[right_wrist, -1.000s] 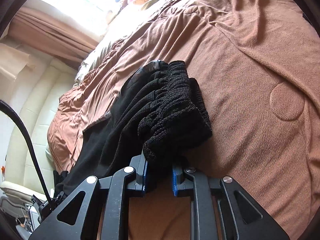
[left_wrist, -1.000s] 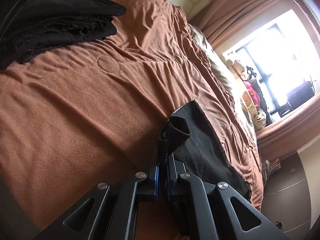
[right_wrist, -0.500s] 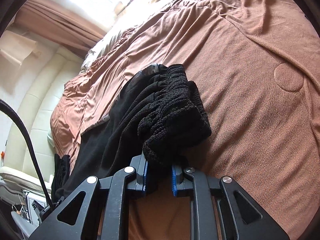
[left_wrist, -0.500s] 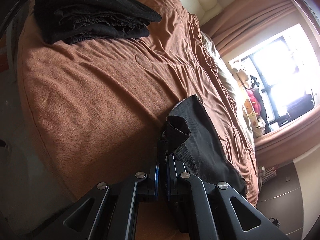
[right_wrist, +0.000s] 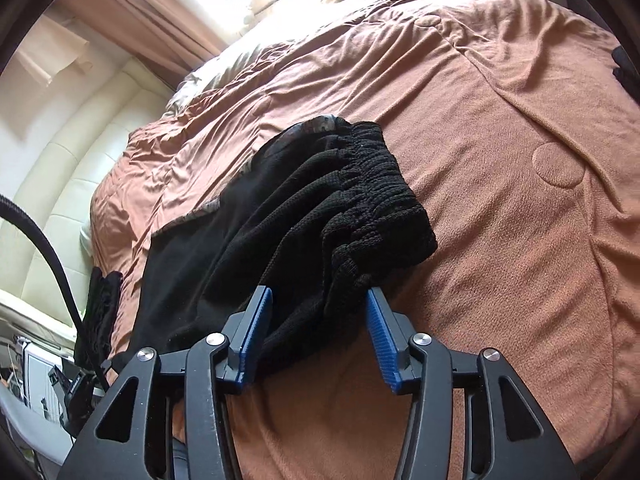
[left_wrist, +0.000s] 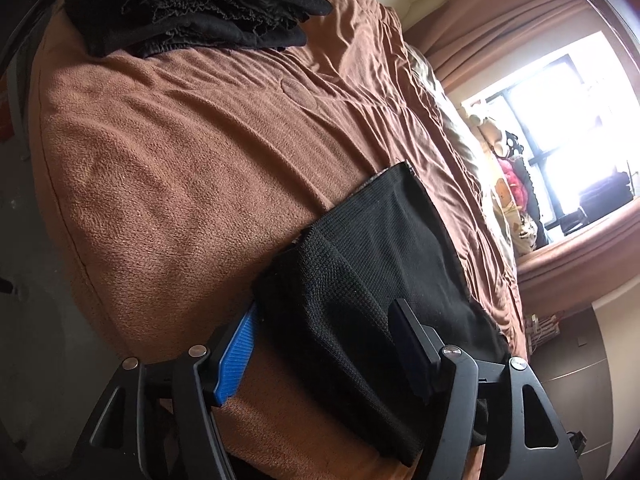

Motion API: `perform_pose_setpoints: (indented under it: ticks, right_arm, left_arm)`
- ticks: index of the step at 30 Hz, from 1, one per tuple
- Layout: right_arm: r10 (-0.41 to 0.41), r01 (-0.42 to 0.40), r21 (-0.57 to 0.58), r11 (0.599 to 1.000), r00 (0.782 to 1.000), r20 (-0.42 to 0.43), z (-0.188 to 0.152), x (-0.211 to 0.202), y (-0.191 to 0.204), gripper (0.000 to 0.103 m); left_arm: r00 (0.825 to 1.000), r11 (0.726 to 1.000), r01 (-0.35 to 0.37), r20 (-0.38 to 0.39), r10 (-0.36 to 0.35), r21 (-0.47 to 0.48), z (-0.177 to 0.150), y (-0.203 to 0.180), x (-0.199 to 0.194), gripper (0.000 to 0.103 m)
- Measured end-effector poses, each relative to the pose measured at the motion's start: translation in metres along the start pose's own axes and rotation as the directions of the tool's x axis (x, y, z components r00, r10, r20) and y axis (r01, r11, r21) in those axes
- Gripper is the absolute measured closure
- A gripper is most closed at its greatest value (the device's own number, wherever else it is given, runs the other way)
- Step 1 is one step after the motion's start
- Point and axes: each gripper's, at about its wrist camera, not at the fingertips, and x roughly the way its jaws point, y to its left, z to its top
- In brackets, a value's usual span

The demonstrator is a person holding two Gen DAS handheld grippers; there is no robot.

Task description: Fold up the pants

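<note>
L gripper [left_wrist: 324, 344]: fingers [left_wrist: 236, 356] opening, pads clear of the cloth. Black pants [left_wrist: 372, 280] lie folded on the bed [left_wrist: 180, 168] near its front edge; the hem end sits between the L fingers, nearer the right-hand one, w/ the blue pad of the other showing bare beside the fabric.
R gripper [right_wrist: 316, 328]: fingers [right_wrist: 380, 332] opening too, blue pads both visible. Gathered elastic waistband [right_wrist: 372, 196] of the pants [right_wrist: 248, 264] bunched just ahead of the tips, its near folds drooping into the gap; can't tell if cloth brushes the left-hand pad, not pinched.
Brown blanket under everything, creased.
Farther out in L view: stack of dark folded clothes [left_wrist: 192, 4] at the bed's far left corner, well apart from the pants. Beyond the bed: cream padded headboard [right_wrist: 68, 168], curtains, bright window [left_wrist: 568, 128].
</note>
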Motion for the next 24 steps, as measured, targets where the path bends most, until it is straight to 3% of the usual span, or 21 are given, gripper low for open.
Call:
perform_pose_setpoints:
  ticks: [8,16,22,24]
  right_arm:
    - [-0.028,0.032,-0.111,0.993,0.999,0.041,-0.013,-0.022,0.027,0.050]
    - [-0.070,0.081,-0.235,0.969,0.996,0.056,-0.024,-0.011,0.072,0.050]
    - [-0.093,0.095,-0.286,0.953,0.995,0.019,-0.033,0.016,0.104,0.050]
    - [-0.098,0.099,-0.298,0.949,0.995,0.016,-0.032,0.024,0.113,0.050]
  left_arm:
    - [1.000,1.000,0.025,-0.006,-0.025,0.004,0.002,-0.002,0.010,0.035]
    - [0.998,0.996,0.070,-0.006,-0.069,0.049,-0.001,-0.009,0.013,0.037]
    - [0.996,0.996,0.083,-0.029,-0.082,0.034,0.000,0.001,0.020,0.057]
    - [0.996,0.996,0.087,-0.035,-0.086,0.032,-0.001,0.004,0.020,0.071]
